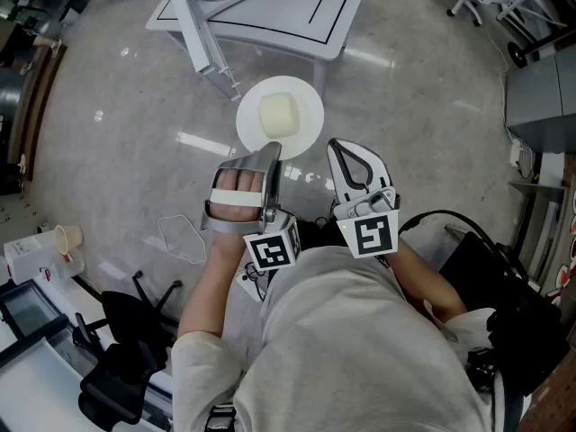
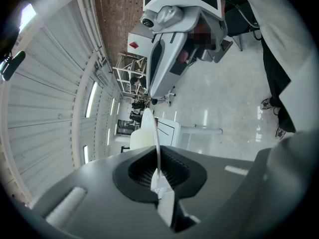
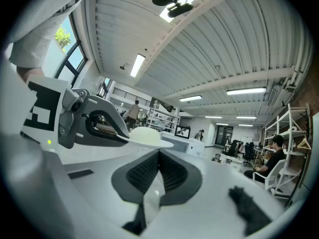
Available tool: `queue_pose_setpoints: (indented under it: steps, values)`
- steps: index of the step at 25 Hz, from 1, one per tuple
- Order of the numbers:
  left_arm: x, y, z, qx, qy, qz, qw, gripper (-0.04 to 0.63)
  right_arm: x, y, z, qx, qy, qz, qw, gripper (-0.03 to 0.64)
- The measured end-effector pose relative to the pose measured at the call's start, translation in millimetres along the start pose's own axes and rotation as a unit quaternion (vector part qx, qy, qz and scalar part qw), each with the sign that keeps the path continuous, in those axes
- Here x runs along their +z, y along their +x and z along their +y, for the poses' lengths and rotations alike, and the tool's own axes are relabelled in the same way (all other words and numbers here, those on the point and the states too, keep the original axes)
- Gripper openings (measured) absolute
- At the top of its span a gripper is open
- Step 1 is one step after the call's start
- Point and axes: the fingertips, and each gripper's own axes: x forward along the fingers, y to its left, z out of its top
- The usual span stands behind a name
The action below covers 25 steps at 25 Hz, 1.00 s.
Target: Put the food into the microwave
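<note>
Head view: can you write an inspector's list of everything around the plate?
Surface: shiny grey floor.
Job's things: white plate carrying a pale food block, held in the air; microwave not made out.
Clutter: cup on a white box, far left.
Grippers: left tongs shut on the plate's rim; right tongs shut, empty.
Cables: black cable by the person's right side.
Surroundings: white table ahead, black chair at lower left.

left hand-held gripper clamps the plate rim; right hand-held gripper closed, empty, alongside.
</note>
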Motion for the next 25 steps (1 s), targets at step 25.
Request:
queue_pose_setpoints:
  steps: [25]
  values:
    - [24.1,8.7,1.6,0.005,-0.001,0.018,0.9998,0.025,-8.7,-15.7,-15.9,0.008,-0.016,-0.006,1.000,0.011]
